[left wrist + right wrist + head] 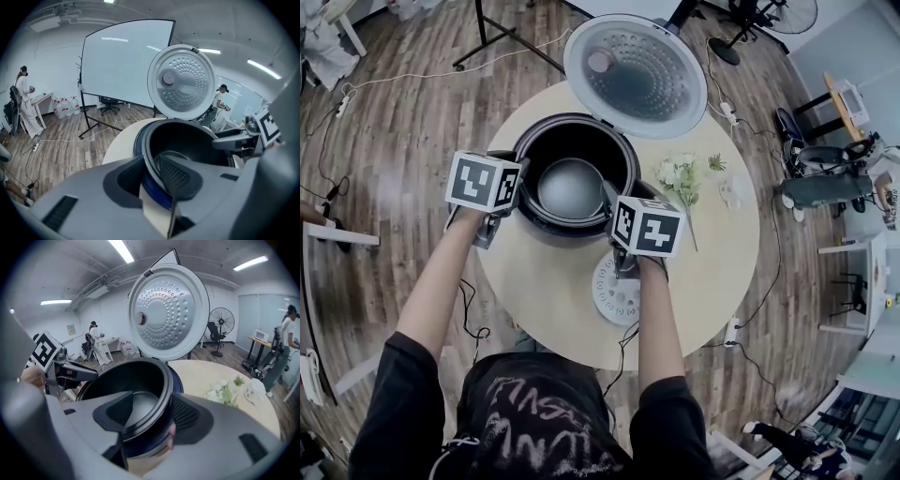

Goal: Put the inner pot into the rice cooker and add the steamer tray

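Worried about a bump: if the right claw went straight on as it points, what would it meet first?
Likely the inner pot's rim, which runs between the right claw's open jaws; the rice cooker's blue wall sits just beneath. Depth is hard to judge.

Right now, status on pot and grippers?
Right gripper open astride inner pot rim; left gripper astride too, grip unclear. Pot seated in rice cooker, lid open. Steamer tray on table.
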